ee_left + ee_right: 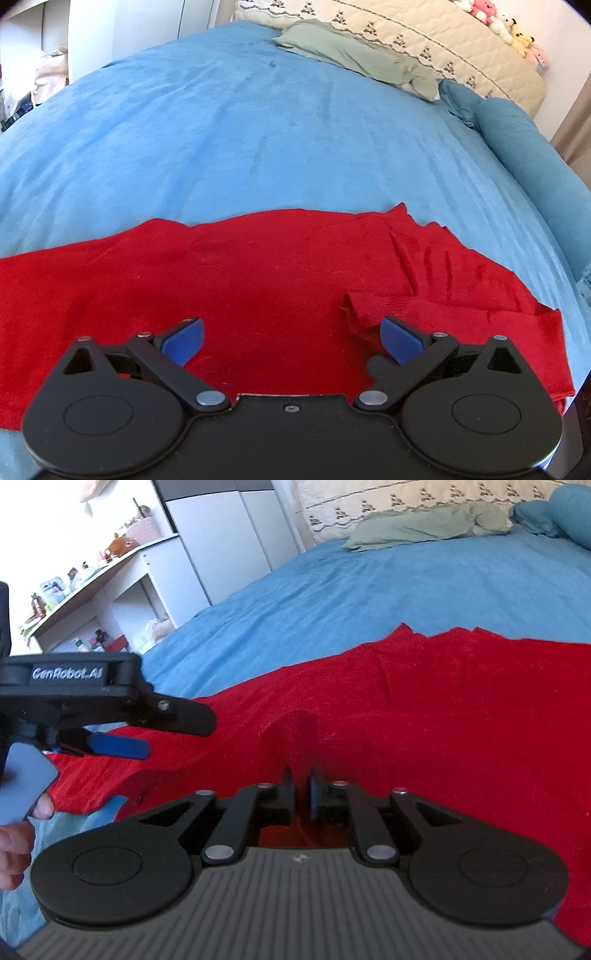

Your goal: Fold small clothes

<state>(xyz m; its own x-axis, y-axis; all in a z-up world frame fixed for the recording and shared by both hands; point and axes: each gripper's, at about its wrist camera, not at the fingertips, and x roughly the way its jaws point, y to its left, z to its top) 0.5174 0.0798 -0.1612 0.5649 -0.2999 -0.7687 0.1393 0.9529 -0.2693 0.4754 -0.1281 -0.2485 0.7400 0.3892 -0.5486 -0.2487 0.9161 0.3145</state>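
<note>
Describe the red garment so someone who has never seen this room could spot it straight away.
Start at the bed with the blue cover. Along its near edge the red garment lies spread out, right under both grippers. It is the only red cloth there; the other garment, pale green, lies far off by the cream quilt.

Bright daylight fills both views; the white shelf at upper left is washed out by glare. Fisheye distortion bows the bed; corners darken, and shadows stay soft.
</note>
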